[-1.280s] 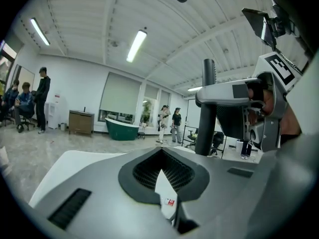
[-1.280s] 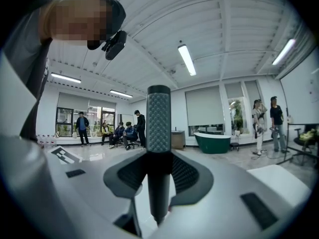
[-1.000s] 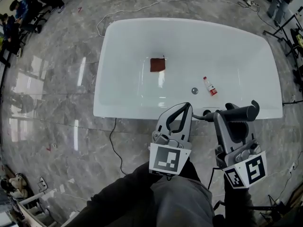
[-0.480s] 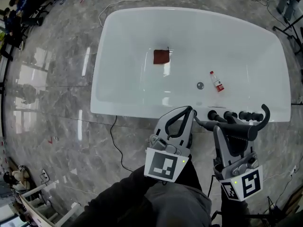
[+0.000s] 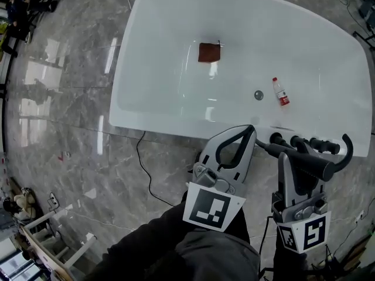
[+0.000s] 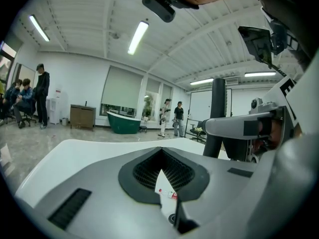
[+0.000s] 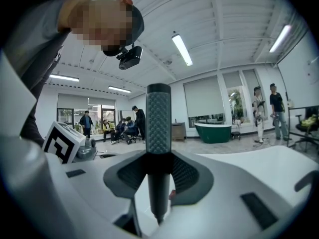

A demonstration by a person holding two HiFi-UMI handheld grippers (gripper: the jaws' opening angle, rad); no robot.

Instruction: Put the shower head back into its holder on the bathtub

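Note:
The white bathtub [image 5: 176, 127] fills the top of the head view. Black faucet fittings [image 5: 296, 140] stand on its near rim at the right. My right gripper [image 5: 296, 160] is shut on the dark shower head [image 5: 325, 167], which lies crosswise just in front of those fittings with its hose trailing left. In the right gripper view its knurled handle [image 7: 158, 128] stands upright between the jaws of the right gripper [image 7: 158, 183]. My left gripper [image 5: 249, 131] is shut and holds nothing, its tips at the rim left of the fittings. In its own view the left gripper [image 6: 172, 203] shows the shower head [image 6: 234, 126] at right.
Inside the tub lie a brown cloth [image 5: 209, 52], a small bottle with a red label [image 5: 280, 91] and the drain [image 5: 258, 95]. A black cable [image 5: 143, 168] runs over the marble floor by the tub. A white rack [image 5: 47, 239] stands at lower left.
Both grippers have sunk along the tub's near rim, the right one still holding the shower head. The black fittings have come into full view beside it.

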